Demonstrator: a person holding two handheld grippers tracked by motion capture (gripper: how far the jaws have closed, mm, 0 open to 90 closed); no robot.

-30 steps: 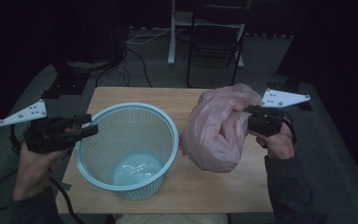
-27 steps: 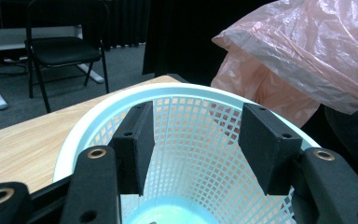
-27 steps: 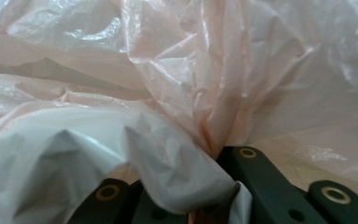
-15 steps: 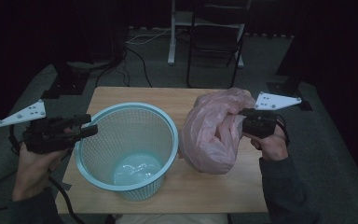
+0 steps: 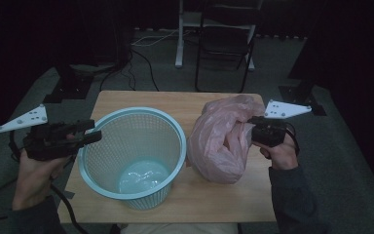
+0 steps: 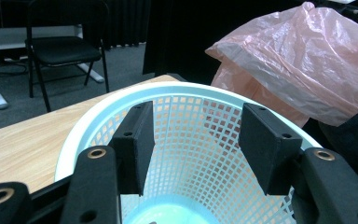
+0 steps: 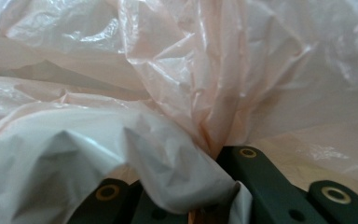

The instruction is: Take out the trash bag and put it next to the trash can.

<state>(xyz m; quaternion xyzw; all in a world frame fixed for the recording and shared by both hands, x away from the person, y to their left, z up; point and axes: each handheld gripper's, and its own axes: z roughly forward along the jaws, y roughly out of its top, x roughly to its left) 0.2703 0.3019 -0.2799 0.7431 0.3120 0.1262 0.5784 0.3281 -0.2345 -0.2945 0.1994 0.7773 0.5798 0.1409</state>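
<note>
Pink crinkled plastic bag (image 5: 221,141), seemingly translucent | right hand-held gripper (image 5: 253,130) clenching it

Crumpled pink plastic bag (image 5: 221,141) beside upright pale-blue mesh basket (image 5: 132,155), perhaps touching

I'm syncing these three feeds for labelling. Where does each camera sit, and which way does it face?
High view: above the person's side, looking forward and down at the table; both forearms enter from below.
Left gripper view: on the left tongs, looking along their open jaws into the basket.
Right gripper view: on the right tongs, pressed close to the pink bag that they pinch.
Shared: high and left views both show basket and bag; the bag shows in all three.
</note>
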